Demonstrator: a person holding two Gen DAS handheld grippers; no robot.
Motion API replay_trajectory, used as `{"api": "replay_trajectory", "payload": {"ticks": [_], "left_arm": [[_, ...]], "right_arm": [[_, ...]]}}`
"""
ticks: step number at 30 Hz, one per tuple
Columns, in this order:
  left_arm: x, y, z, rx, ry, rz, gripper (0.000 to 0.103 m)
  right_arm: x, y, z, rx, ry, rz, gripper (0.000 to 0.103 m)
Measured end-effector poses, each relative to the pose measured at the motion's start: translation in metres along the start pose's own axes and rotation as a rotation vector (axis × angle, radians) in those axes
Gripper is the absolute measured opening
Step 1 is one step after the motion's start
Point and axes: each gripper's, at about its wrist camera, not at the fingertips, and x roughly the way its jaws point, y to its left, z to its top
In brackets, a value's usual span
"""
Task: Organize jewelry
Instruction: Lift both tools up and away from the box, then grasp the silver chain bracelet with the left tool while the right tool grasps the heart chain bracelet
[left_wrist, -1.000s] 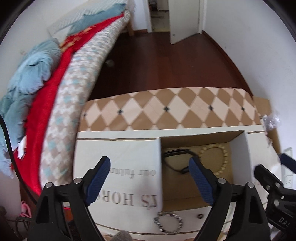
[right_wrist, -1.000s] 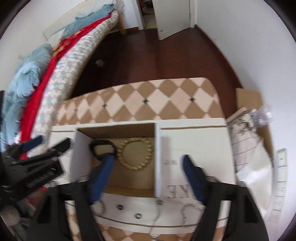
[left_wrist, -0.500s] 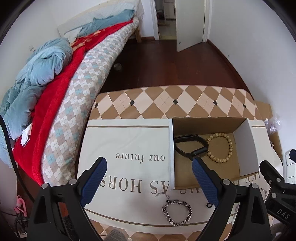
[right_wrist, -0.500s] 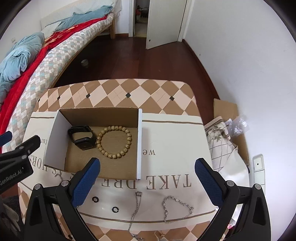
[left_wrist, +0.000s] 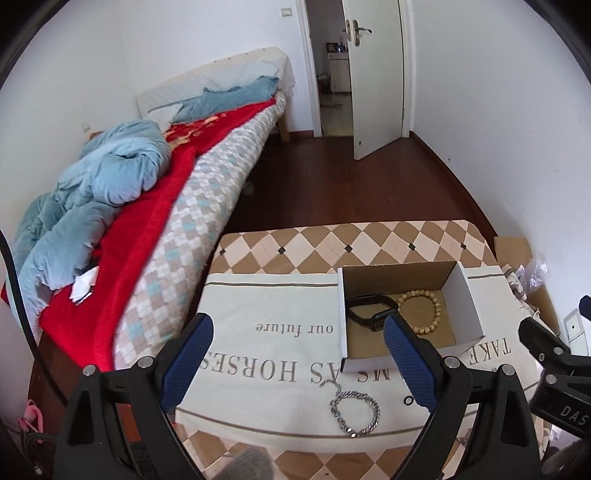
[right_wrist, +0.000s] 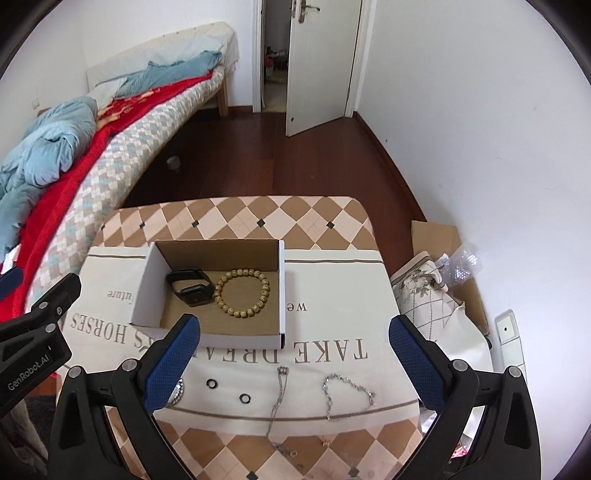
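Ahead of both wide-open, empty tongs, left (left_wrist: 295, 354) and right (right_wrist: 295, 354), the box (right_wrist: 281, 291) holds a watch (right_wrist: 190, 286) and bead bracelet (right_wrist: 242, 293); chains (right_wrist: 347, 395) and rings (right_wrist: 243, 397) lie nearer.

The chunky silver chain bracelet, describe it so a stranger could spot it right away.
On the cream printed cloth, look in front of the open cardboard box, toward its left corner. The chunky silver chain bracelet lies there: thick curb links, unlike the fine chains further right.

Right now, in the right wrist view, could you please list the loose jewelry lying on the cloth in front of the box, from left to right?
Small black ring → second black ring → thin silver necklace → fine silver chain bracelet.
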Motion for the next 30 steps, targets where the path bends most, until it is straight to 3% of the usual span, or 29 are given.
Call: {"api": "replay_trajectory", "payload": {"ticks": [7, 13, 15, 21, 25, 30], "left_arm": [[-0.029, 0.006, -0.011, 0.0, -0.029, 0.012, 0.094], [-0.056, 0.016, -0.019, -0.038, -0.068, -0.033, 0.094], [-0.061, 0.019, -0.02, -0.05, -0.08, -0.043, 0.103], [-0.062, 0.029, -0.024, -0.078, -0.098, -0.032, 0.103], [-0.042, 0.033, -0.035, -0.063, -0.034, 0.001, 0.103], [0.003, 0.031, -0.059, -0.048, 0.127, 0.025, 0.103]], "right_arm": [[-0.041, -0.003, -0.016, 0.011, -0.06, 0.004, 0.103], [-0.066, -0.005, -0.028, 0.032, -0.081, 0.027, 0.103], [-0.073, -0.005, -0.03, 0.038, -0.087, 0.036, 0.103], [-0.077, -0.016, -0.04, 0.083, -0.089, 0.079, 0.103], [-0.056, -0.033, -0.052, 0.129, -0.029, 0.065, 0.103], [-0.017, -0.066, -0.08, 0.225, 0.082, 0.032, 0.103]]}}
